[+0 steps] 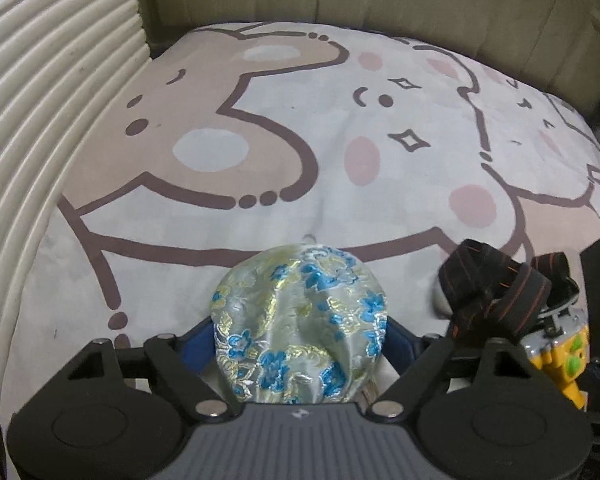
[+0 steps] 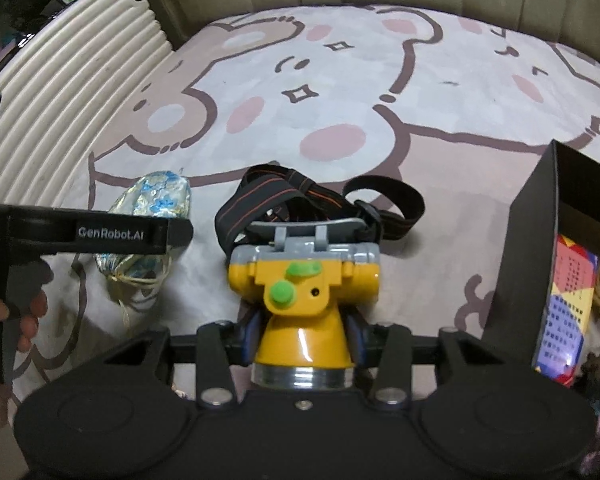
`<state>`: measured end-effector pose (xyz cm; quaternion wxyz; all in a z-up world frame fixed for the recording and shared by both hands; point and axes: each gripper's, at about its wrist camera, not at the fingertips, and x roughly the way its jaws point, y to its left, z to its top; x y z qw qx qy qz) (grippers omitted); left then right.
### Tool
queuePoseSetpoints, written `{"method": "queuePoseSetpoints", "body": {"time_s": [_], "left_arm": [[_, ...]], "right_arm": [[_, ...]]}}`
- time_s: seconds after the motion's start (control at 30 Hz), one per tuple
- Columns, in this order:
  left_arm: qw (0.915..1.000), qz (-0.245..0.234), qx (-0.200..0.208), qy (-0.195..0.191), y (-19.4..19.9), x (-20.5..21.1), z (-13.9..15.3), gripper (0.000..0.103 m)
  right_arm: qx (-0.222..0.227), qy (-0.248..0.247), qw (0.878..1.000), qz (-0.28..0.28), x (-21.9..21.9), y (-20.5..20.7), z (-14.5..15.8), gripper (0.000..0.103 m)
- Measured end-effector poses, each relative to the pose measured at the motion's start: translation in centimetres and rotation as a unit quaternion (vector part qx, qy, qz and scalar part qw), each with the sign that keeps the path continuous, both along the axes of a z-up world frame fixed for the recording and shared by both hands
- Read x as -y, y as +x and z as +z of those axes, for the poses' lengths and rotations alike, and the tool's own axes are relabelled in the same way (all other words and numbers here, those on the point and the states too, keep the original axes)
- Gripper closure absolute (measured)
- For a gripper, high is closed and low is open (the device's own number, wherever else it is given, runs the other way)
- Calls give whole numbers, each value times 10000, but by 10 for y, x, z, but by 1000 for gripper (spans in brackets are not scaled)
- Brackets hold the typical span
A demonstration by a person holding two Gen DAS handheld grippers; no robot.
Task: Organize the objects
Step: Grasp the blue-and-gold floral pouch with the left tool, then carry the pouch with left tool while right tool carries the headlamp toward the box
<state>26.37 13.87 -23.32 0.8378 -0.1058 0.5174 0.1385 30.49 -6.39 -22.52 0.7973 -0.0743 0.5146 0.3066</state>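
Box (image 2: 532, 248) right of headlamp (image 2: 300, 292); pouch (image 2: 152, 200) left

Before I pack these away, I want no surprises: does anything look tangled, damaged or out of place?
Mostly fine. The headlamp strap lies bunched in loose loops on the bedspread, so it could snag. The pouch has a loose drawstring trailing. Nothing looks spilled or broken.

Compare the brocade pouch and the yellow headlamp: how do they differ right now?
The brocade pouch is soft, pale silver fabric with blue flowers; the yellow headlamp is hard plastic with green buttons. The pouch is a rounded bundle with a drawstring; the headlamp trails a black elastic strap. The pouch sits in the left tongs, the headlamp in the right tongs. Both rest on the cartoon bedsheet.
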Motion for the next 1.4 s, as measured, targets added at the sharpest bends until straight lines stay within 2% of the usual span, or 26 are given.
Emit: {"method": "queuePoseSetpoints", "body": {"time_s": [0.13,0.37,0.63,0.9,1.4], "left_arm": [[9997,-150,138,156,-5,7,13,19],[9980,-61,517,353,-21,11,51,19],[9944,12,869,605,-43,20,94,19],[9903,-96,1148,775,-64,45,131,19],[9882,-51,1381,660,-88,74,154,19]], "right_arm": [[407,37,9989,242,-1,-10,9,60],[943,611,9935,190,7,-21,50,60],[1226,904,9883,-49,25,-32,90,60],[1519,932,9839,-161,44,-45,115,60],[1644,1015,9810,-173,72,-65,139,60]]}}
